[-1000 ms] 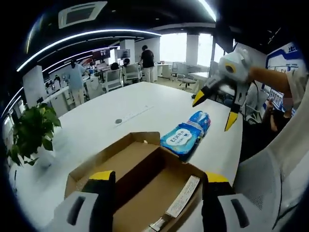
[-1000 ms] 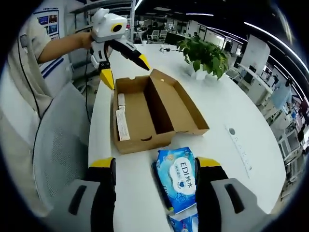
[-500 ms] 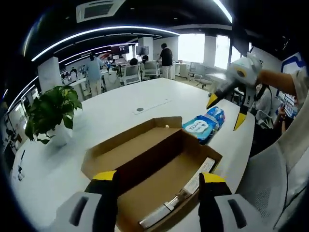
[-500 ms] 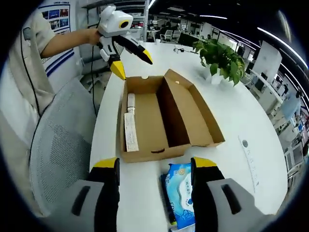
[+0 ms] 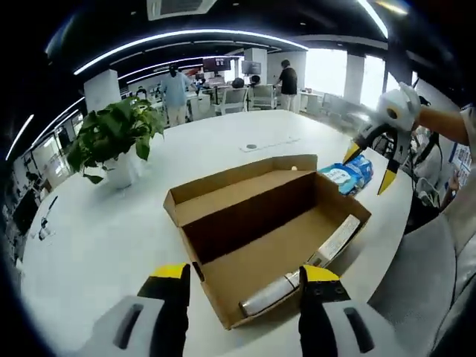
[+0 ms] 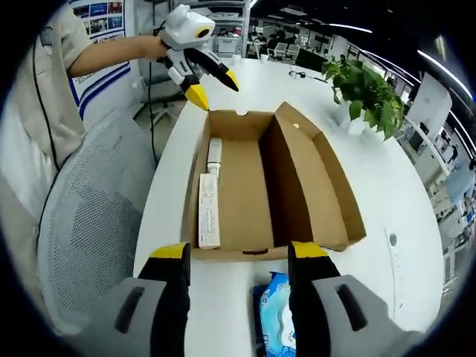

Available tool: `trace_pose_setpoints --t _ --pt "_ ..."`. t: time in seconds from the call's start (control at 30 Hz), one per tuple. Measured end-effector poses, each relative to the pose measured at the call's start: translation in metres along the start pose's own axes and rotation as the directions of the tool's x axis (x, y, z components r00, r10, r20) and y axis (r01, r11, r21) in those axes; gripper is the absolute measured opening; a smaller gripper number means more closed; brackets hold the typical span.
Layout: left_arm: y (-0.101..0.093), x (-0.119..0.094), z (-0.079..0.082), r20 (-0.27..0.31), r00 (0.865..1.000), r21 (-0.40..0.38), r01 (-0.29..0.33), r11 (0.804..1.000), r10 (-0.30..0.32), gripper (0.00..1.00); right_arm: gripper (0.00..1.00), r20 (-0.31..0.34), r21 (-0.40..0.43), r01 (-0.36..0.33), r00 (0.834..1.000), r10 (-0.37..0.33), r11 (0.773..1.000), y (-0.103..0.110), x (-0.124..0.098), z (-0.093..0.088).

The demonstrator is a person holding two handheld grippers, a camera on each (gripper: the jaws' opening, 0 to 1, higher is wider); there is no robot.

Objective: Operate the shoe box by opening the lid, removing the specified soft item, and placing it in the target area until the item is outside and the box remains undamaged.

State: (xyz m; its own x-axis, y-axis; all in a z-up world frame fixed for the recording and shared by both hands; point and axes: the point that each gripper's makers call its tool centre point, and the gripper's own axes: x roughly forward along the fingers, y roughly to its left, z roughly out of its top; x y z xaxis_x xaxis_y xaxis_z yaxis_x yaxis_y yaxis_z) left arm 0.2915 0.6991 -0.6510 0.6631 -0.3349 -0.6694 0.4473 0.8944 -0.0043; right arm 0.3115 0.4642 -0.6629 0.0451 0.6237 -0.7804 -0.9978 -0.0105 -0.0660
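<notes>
The cardboard shoe box [image 5: 268,230] sits open on the white table [image 5: 111,238] near its edge by the mesh chair [image 6: 82,245], its lid [image 6: 320,178] folded flat to the side. Along one inner wall lie a long white label strip [image 6: 208,210] and a small white tube [image 6: 215,152]. The blue wet-wipe pack [image 6: 279,320], the soft item, lies outside the box on the table, just beside the box's short end.

Compared with a second ago, the left gripper [image 5: 245,279] sits farther back from the box, so its view takes in the whole box and the potted plant [image 5: 119,137] beside it; its jaws stand apart, holding nothing. The right gripper [image 6: 238,256] has pulled back off the pack: earlier the pack lay between its jaws, now most of it is below them and the box's near wall sits between the tips. Its jaws are spread and empty, and in the left gripper view it hangs over the pack [image 5: 346,175] at the table's far edge.
</notes>
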Motion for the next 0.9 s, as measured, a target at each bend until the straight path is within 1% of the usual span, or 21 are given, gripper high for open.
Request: trace_pose_setpoints --t 0.1,0.2,0.23,0.4,0.53,0.6,0.67,0.77,0.9 --pt "0.008 0.000 -0.012 -0.013 1.000 -0.052 -0.027 0.998 0.026 0.49 0.48 -0.016 -0.012 -0.018 1.000 0.018 1.000 0.001 0.009 0.000" --pt "0.013 0.002 -0.022 -0.030 0.999 -0.102 -0.043 0.994 0.041 0.40 0.47 -0.029 -0.021 -0.034 0.999 0.034 0.999 0.002 0.016 0.000" --pt "0.014 0.003 -0.025 -0.032 0.999 -0.118 -0.047 0.992 0.043 0.38 0.47 -0.033 -0.026 -0.039 0.999 0.038 0.999 0.002 0.019 0.001" --pt "0.019 0.007 -0.037 -0.059 0.996 -0.148 -0.070 0.987 0.062 0.32 0.46 -0.049 -0.033 -0.064 0.997 0.062 0.997 0.003 0.029 0.002" --pt "0.024 0.010 -0.050 -0.088 0.993 -0.198 -0.090 0.976 0.074 0.26 0.46 -0.069 -0.038 -0.088 0.994 0.085 0.995 0.005 0.039 0.001" --pt "0.025 0.011 -0.052 -0.089 0.993 -0.226 -0.092 0.970 0.073 0.24 0.46 -0.078 -0.042 -0.096 0.993 0.093 0.994 0.006 0.042 0.001" --pt "0.025 0.013 -0.055 -0.093 0.993 -0.251 -0.092 0.964 0.071 0.19 0.45 -0.088 -0.045 -0.109 0.991 0.105 0.993 0.006 0.046 0.001" --pt "0.027 0.015 -0.060 -0.102 0.992 -0.265 -0.095 0.959 0.070 0.14 0.45 -0.104 -0.050 -0.126 0.987 0.120 0.991 0.007 0.053 -0.001" --pt "0.025 0.016 -0.060 -0.098 0.993 -0.292 -0.085 0.953 0.058 0.11 0.41 -0.123 -0.055 -0.155 0.981 0.147 0.986 0.009 0.061 -0.001"
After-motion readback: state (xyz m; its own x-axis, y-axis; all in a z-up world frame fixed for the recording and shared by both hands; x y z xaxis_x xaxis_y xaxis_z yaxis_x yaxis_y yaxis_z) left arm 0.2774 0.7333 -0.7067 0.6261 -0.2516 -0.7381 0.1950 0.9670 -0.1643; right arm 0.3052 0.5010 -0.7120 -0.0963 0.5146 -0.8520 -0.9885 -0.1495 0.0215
